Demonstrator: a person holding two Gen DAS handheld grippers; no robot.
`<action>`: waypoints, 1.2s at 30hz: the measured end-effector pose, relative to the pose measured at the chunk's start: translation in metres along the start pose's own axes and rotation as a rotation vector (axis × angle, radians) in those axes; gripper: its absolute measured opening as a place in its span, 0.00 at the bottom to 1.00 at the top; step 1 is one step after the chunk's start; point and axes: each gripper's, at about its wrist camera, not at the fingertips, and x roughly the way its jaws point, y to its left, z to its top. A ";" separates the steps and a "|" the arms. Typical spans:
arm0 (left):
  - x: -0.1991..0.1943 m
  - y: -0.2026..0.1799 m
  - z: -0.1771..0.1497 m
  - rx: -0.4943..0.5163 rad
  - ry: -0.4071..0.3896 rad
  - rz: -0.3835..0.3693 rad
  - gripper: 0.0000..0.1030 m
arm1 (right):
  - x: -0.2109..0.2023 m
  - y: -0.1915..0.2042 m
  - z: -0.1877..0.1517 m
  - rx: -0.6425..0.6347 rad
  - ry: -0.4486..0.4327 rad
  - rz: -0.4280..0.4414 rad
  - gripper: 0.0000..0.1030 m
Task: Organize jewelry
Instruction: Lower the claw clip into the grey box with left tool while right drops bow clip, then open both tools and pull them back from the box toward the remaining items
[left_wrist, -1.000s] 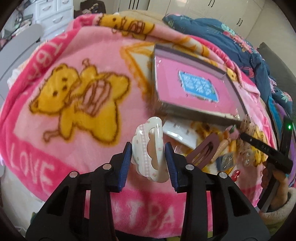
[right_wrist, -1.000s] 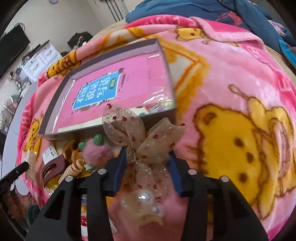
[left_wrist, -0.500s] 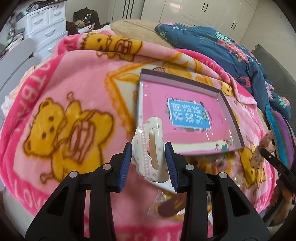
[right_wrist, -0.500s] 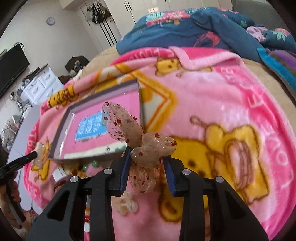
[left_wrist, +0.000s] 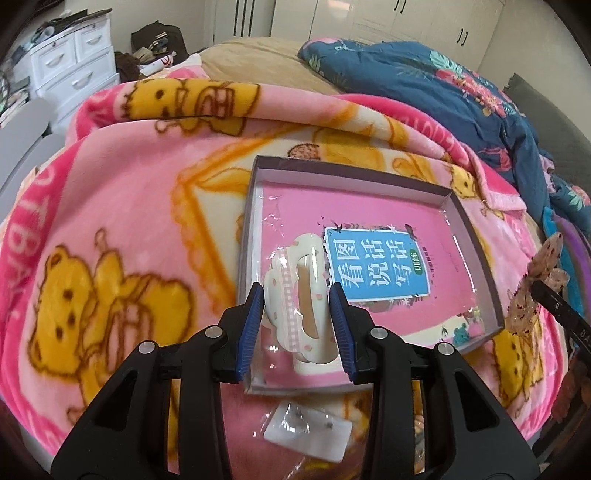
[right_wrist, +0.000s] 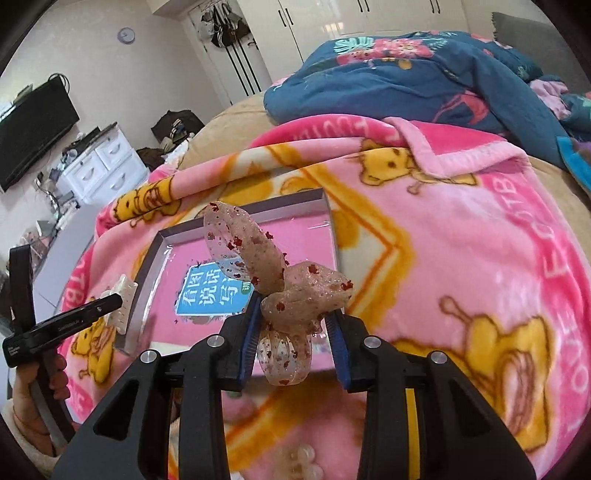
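Both grippers are black plastic. The left gripper (left_wrist: 296, 325) and right gripper (right_wrist: 293, 339) each carry ribbed blue pads on their fingers (left_wrist: 251, 332) and four silver screws across the arms. In the right view, the left hand (right_wrist: 35, 391) shows bare skin, a cream fuzzy sleeve, and small white lettering on the black tool.
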 end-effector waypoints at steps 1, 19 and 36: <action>0.004 -0.001 0.001 0.003 0.007 0.006 0.28 | 0.007 0.002 0.002 -0.007 0.009 -0.002 0.32; -0.004 0.005 -0.005 0.001 -0.007 0.013 0.34 | 0.022 0.017 -0.001 -0.016 0.015 -0.035 0.68; -0.098 -0.012 -0.022 0.034 -0.165 -0.015 0.84 | -0.074 0.010 -0.027 -0.007 -0.107 0.030 0.86</action>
